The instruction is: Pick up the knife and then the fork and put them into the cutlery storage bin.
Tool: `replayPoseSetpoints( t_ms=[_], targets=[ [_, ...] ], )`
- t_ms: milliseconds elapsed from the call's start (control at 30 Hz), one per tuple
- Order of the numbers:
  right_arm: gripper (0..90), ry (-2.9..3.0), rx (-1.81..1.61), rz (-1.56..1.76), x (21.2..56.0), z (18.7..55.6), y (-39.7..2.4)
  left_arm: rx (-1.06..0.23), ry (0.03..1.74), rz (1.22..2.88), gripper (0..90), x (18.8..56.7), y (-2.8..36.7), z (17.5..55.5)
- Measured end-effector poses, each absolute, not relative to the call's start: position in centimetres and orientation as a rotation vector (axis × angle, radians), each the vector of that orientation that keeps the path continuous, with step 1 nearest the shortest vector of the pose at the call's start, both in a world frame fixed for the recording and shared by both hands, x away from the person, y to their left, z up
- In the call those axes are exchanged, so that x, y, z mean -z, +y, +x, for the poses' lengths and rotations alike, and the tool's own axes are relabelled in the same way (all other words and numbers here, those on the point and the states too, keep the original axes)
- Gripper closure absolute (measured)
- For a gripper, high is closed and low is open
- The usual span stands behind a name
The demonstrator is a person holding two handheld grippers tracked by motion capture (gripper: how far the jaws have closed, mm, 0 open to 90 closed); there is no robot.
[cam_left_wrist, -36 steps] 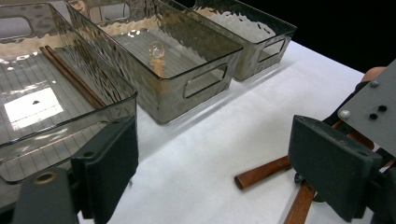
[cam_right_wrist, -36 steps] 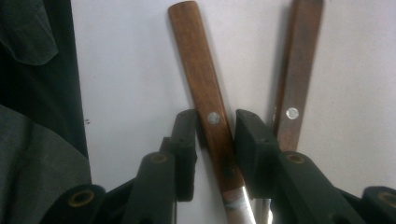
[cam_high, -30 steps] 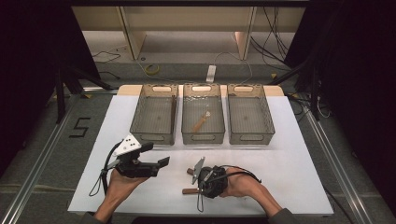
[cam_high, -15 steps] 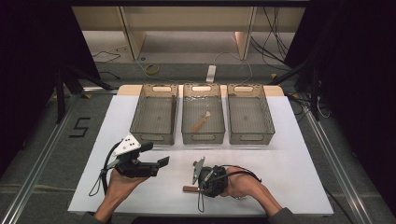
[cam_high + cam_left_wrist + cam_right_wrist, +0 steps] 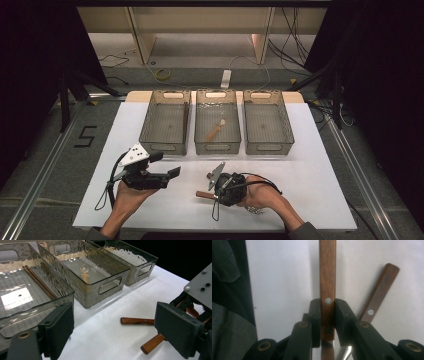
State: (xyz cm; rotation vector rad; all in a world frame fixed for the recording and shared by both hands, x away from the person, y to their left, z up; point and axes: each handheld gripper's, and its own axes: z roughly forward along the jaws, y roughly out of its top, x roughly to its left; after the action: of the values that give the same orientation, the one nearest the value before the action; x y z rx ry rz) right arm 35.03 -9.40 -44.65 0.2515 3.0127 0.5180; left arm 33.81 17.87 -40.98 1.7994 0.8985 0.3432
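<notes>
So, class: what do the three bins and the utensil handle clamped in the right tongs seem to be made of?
The bins look like smoky clear plastic: rippled glossy walls you can see through. The utensil handle held by the right tongs looks like dark-stained wood: visible grain and metal rivets, with a shiny, probably steel, part below.

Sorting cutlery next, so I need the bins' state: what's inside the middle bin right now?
The middle bin holds one wooden-handled utensil lying on its floor. Its ribbed smoky walls blur the near corners, so anything small there cannot be made out.

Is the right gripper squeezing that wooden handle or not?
Squeezing: the right gripper's pads press both sides of the wooden handle.
</notes>
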Motion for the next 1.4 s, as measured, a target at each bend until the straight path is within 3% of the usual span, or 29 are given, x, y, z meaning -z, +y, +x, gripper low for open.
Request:
replayPoseSetpoints(
  t_ms=[1400],
  targets=[
    [76.9,2.926,-0.780,0.516,41.7,37.3,-12.7,-0.343,0.911,1.780,15.9,40.9,18.1,33.8]
  ],
)
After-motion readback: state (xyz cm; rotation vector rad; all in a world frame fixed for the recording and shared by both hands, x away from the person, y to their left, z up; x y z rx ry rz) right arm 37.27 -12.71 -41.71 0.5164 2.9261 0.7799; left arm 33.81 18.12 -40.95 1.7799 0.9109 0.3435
